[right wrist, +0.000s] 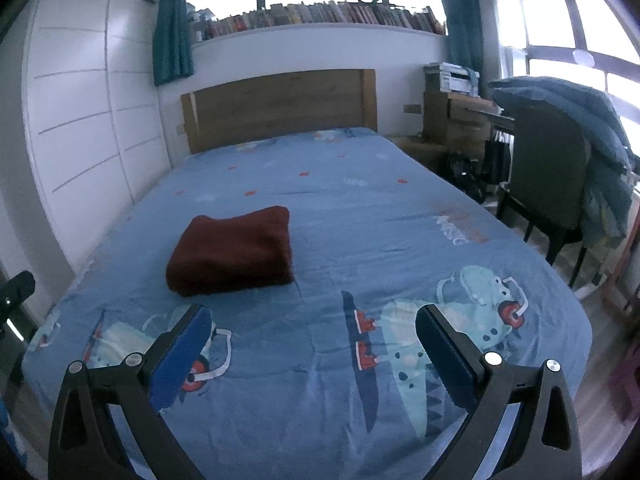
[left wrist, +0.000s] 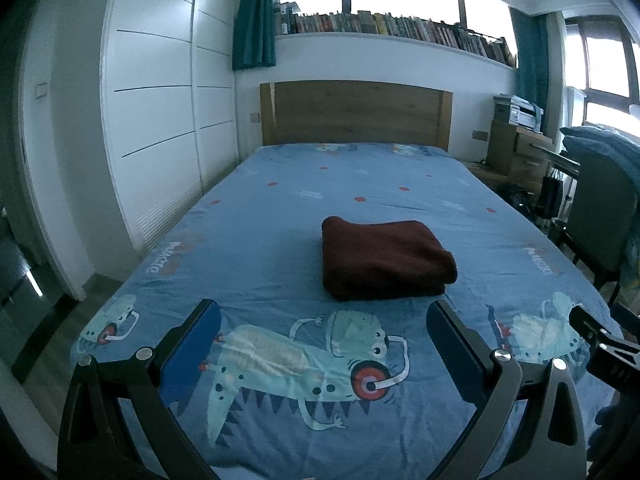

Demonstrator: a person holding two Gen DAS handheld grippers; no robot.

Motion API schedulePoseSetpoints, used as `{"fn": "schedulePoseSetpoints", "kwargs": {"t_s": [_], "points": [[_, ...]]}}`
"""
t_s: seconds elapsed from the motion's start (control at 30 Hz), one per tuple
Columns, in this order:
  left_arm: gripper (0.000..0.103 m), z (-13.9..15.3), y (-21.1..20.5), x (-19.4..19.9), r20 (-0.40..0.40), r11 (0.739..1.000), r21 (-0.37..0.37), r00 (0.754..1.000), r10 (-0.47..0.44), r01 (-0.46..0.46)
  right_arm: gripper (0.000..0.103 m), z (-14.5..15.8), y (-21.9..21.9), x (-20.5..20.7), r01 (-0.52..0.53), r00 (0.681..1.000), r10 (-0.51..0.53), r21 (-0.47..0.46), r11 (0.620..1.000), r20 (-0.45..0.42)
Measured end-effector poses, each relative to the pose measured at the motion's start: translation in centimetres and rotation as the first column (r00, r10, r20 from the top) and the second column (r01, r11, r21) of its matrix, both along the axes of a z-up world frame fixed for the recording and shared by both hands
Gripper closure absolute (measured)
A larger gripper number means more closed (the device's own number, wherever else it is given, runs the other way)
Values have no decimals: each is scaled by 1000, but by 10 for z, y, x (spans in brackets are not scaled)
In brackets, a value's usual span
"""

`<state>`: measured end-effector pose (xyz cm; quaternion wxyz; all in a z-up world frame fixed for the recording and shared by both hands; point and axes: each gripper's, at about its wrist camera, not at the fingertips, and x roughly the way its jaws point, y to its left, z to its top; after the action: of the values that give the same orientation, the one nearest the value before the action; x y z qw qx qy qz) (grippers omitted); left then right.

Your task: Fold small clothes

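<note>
Your left gripper (left wrist: pixel 324 320) hangs level over the foot of the bed (left wrist: pixel 280 208), jaws spread wide and holding nothing. Your right gripper (right wrist: pixel 314 326) hangs beside it in the same pose, jaws also spread and empty. The dark red cloth (left wrist: pixel 384 258) lies folded on the bed's sheet, just past both grippers, touching neither.

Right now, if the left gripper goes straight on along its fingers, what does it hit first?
Probably the folded dark red cloth. The left gripper is open, holding nothing, above the blue bed sheet, with the cloth just ahead and slightly right of centre. Depth is unclear; a lower line would meet the sheet first.
</note>
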<state>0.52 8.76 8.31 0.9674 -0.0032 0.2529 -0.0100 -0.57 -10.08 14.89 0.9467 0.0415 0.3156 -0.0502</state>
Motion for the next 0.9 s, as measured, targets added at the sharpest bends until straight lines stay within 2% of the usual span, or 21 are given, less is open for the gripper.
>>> {"fn": "schedulePoseSetpoints", "kwargs": {"t_s": [0.9], "points": [[2,-3,0,-1,1,1000,8,1000,-5,5,1,1,0,-6,10,1000,-9,-44,999,20]]}}
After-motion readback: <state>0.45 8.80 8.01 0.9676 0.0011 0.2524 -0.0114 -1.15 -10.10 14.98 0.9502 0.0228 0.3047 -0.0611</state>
